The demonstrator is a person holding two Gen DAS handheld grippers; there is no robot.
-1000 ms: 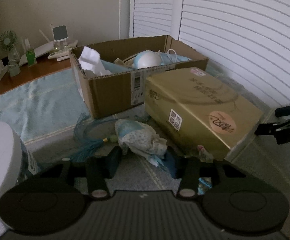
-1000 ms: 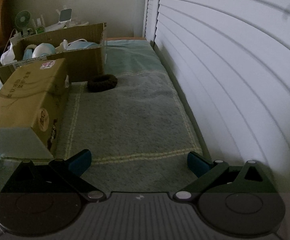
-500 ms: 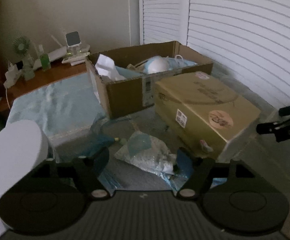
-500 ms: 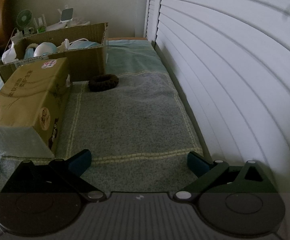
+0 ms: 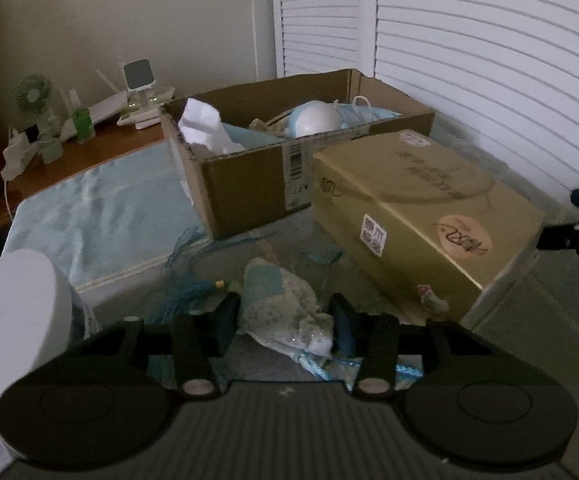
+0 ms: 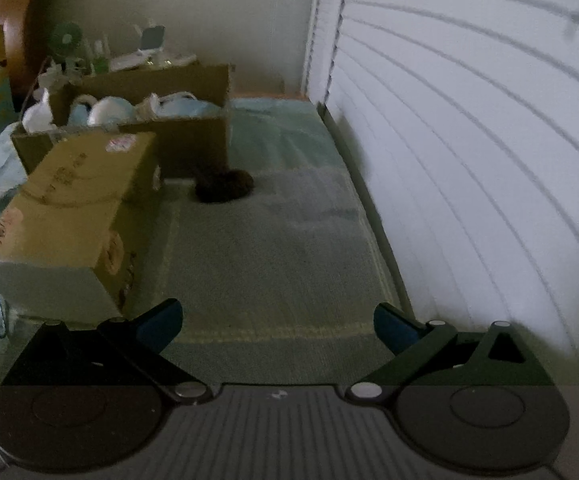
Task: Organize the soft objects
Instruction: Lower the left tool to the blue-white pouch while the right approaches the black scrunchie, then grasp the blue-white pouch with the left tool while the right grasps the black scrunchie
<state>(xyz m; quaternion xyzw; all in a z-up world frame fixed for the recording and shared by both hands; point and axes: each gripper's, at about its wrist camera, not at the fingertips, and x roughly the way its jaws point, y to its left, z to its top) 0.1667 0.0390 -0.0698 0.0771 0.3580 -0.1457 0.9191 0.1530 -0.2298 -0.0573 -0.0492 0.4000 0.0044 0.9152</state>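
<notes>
One crumpled cloth bundle [image 5: 285,312] sitting between the left tongs [image 5: 283,322], one open cardboard box [image 5: 257,184] lying ahead, one gold tissue pack [image 5: 421,216] ahead-right, one dark hair scrunchie [image 6: 224,186] lying ahead of the right tongs [image 6: 275,326], one white roll [image 5: 13,320] standing left, one small fan [image 5: 32,94] standing far-left.

The right gripper [image 6: 276,325] hangs wide open over a grey towel [image 6: 273,248], with a dark scrunchie [image 6: 224,186] beside the cardboard box [image 6: 185,136] and a gold pack [image 6: 65,216].
</notes>
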